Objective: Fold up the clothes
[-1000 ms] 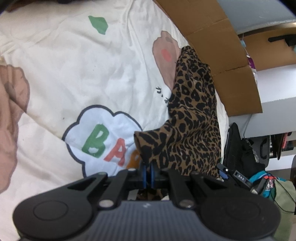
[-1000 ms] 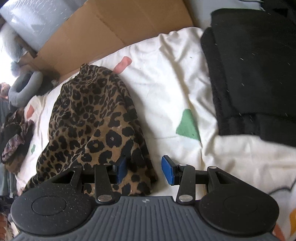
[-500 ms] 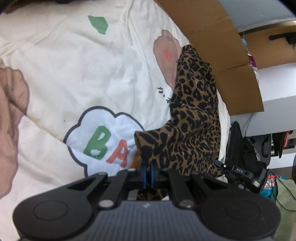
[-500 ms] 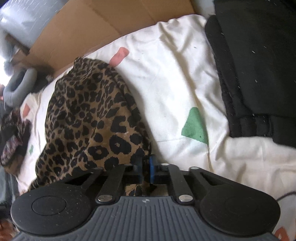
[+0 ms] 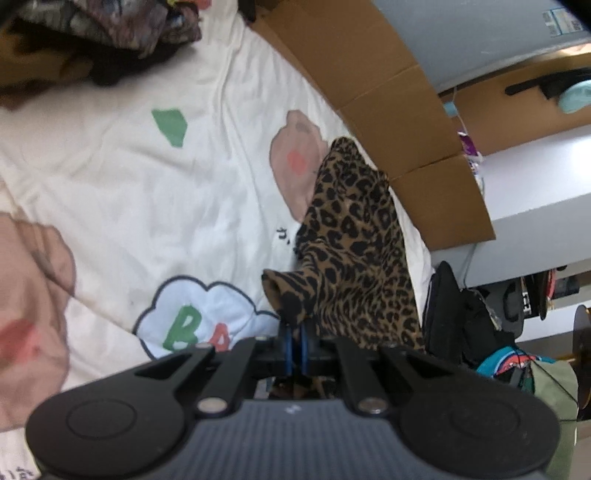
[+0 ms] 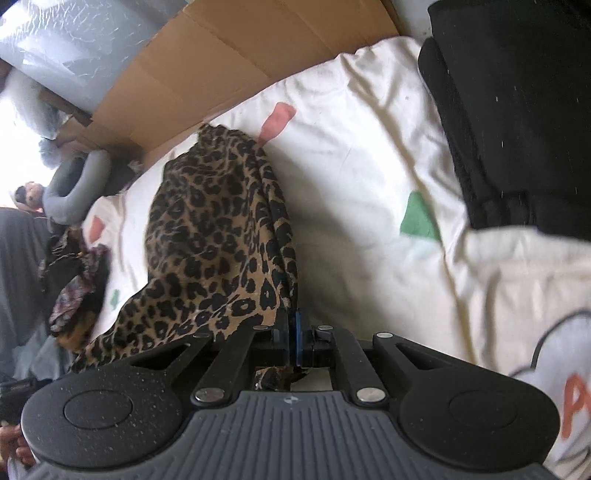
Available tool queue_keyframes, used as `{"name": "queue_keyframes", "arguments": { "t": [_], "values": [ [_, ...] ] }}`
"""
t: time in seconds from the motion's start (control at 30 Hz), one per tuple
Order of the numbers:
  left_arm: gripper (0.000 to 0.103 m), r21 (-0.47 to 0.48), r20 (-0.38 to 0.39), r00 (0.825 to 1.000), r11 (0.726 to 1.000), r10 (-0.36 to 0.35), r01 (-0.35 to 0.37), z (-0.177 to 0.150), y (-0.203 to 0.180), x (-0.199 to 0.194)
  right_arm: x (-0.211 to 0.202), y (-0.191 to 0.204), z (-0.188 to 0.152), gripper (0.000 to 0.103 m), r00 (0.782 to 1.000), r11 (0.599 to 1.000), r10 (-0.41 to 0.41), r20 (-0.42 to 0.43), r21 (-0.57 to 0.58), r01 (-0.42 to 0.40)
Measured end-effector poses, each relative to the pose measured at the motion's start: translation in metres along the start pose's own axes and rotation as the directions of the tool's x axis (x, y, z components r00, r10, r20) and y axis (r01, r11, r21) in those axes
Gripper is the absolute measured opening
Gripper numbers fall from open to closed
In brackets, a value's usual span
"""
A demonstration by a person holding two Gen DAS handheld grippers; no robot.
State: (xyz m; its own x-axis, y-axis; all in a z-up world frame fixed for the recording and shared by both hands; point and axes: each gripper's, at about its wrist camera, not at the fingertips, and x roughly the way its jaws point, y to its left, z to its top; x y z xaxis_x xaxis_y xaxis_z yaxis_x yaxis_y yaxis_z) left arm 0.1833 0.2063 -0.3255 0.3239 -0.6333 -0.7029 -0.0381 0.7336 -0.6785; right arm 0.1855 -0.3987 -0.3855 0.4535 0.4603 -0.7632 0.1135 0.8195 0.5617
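the leopard cloth (image 5: 354, 258) lies on the sheet (image 5: 110, 192), stretched between the two grippers and partly raised off the bedding. in the left wrist view its near corner is bunched into a small roll and rises toward the camera, while the rest runs away in a long strip to a point beside the cardboard (image 5: 388, 96). in the right wrist view (image 6: 218, 236) the same cloth spreads wider, its right edge folded into a narrow band that runs straight down to the pads.

the left gripper (image 5: 295, 341) has its blue pads nearly together, pinched on the rolled corner of the cloth. the right gripper (image 6: 291, 338) is closed just as narrowly on the cloth's edge, with a scrap of print showing behind the pads.

the sheet is white with cartoon prints: a green patch (image 5: 170, 125), a pink shape (image 5: 295, 162) touching the cloth's far part, and a cloud with coloured letters (image 5: 195, 325) just beside the left gripper. in the right wrist view a folded black pile (image 6: 517, 122) sits on the sheet, well apart from the cloth, near a green patch there. a dark patterned heap (image 5: 110, 33) lies at the far end of the sheet in the left wrist view; what looks like the same heap shows at the left edge of the right wrist view, though blur makes that uncertain. a grey curved pillow (image 6: 77, 184) rests beyond the cloth near the cardboard.
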Motion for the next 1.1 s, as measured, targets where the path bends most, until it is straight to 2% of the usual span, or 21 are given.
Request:
{"name": "queue_keyframes", "arguments": {
  "t": [0.17, 0.3, 0.63, 0.8, 0.9, 1.1],
  "values": [
    [0.005, 0.002, -0.001, 1.0, 1.0, 0.012, -0.012, 0.001, 0.004, -0.018, -0.005, 0.006, -0.019, 0.001, 0.998, 0.999, 0.051, -0.047, 0.016, -0.051],
    [0.005, 0.024, -0.055, 0.998, 0.999, 0.038, -0.037, 0.002, 0.013, -0.025, -0.007, 0.011, -0.033, 0.0, 0.993, 0.997, 0.076, -0.088, 0.026, -0.074],
    [0.005, 0.037, -0.119, 0.99, 0.997, 0.075, -0.072, -0.01, 0.028, -0.038, -0.008, 0.014, -0.063, 0.0, 0.968, 0.992, 0.12, -0.219, 0.052, -0.111],
    [0.005, 0.021, -0.121, 0.989, 0.996, 0.088, -0.086, -0.017, 0.037, -0.05, -0.009, 0.016, -0.074, 0.0, 0.959, 0.989, 0.14, -0.248, 0.08, -0.123],
    [0.005, 0.024, -0.124, 0.987, 0.995, 0.099, -0.097, -0.023, 0.042, -0.048, -0.008, 0.02, -0.082, 0.0, 0.953, 0.991, 0.128, -0.275, 0.058, -0.117],
    [0.005, -0.009, -0.153, 0.979, 0.99, 0.137, -0.14, -0.035, 0.07, -0.022, 0.018, 0.009, -0.089, 0.0, 0.944, 0.997, 0.073, -0.323, 0.051, -0.059]
  ]
}}
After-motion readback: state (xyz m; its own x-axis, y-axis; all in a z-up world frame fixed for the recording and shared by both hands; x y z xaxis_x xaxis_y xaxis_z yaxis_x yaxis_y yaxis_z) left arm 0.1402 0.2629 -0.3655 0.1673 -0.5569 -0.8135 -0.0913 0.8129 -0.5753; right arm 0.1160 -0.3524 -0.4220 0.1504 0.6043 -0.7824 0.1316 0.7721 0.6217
